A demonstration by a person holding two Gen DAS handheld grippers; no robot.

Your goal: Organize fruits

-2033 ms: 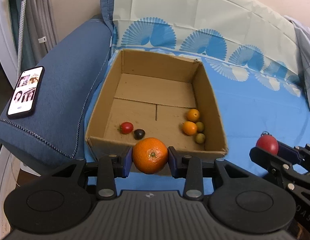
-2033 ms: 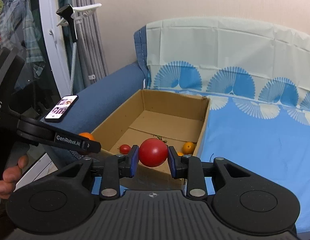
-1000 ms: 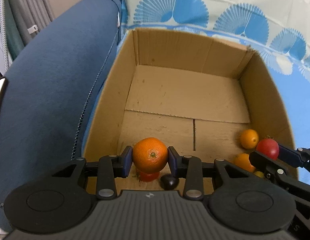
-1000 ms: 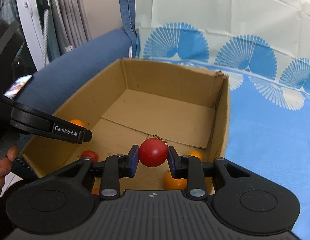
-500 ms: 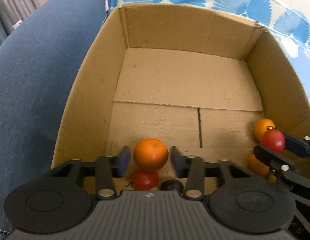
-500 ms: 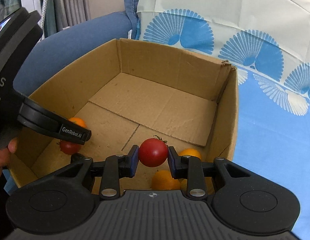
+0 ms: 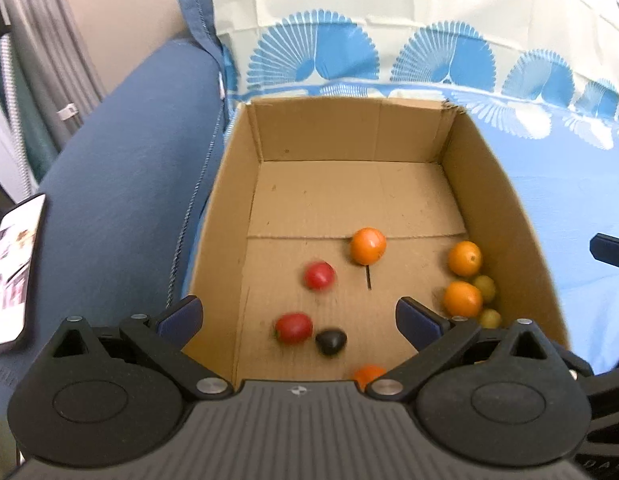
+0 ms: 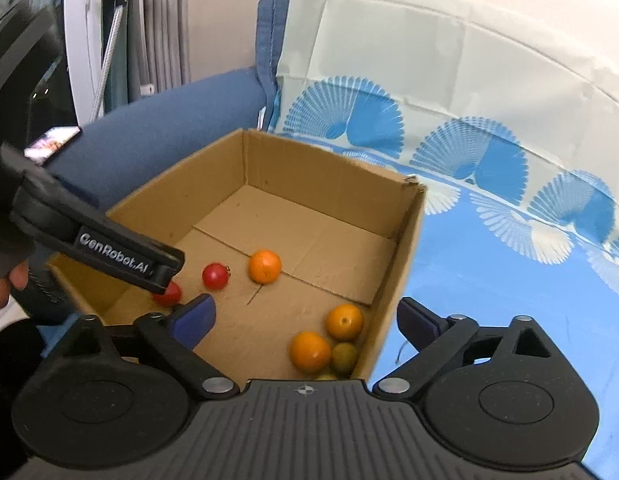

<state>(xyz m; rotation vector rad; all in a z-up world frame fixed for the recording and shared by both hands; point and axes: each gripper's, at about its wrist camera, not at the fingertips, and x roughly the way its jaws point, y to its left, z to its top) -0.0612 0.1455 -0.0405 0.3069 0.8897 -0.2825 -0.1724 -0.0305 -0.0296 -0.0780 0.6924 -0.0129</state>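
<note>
The cardboard box (image 7: pixel 225 216) stands on the blue patterned cloth, also seen in the right wrist view (image 8: pixel 405 248). On its floor lie a loose orange (image 7: pixel 368 245) (image 8: pixel 264 266) and a blurred red tomato (image 7: pixel 319 276) (image 8: pixel 216 276). Nearer are a second tomato (image 7: pixel 293 327) and a dark fruit (image 7: pixel 330 342). Two oranges (image 7: pixel 464 258) and small green fruits (image 7: pixel 484 286) crowd the right wall. My left gripper (image 7: pixel 299 318) and right gripper (image 8: pixel 307 316) hover over the box's near edge, jaws opening, nothing between them.
A blue sofa arm (image 7: pixel 121 200) runs along the box's left side, with a phone (image 7: pixel 13 272) lying on it. The left gripper's black finger (image 8: pixel 109 252) reaches across the box's left corner in the right wrist view. Blue patterned cloth (image 8: pixel 509 280) spreads to the right.
Both grippers have opened and pulled back and up. The orange has left the left gripper and the tomato the right; both now lie loose on the box floor.
</note>
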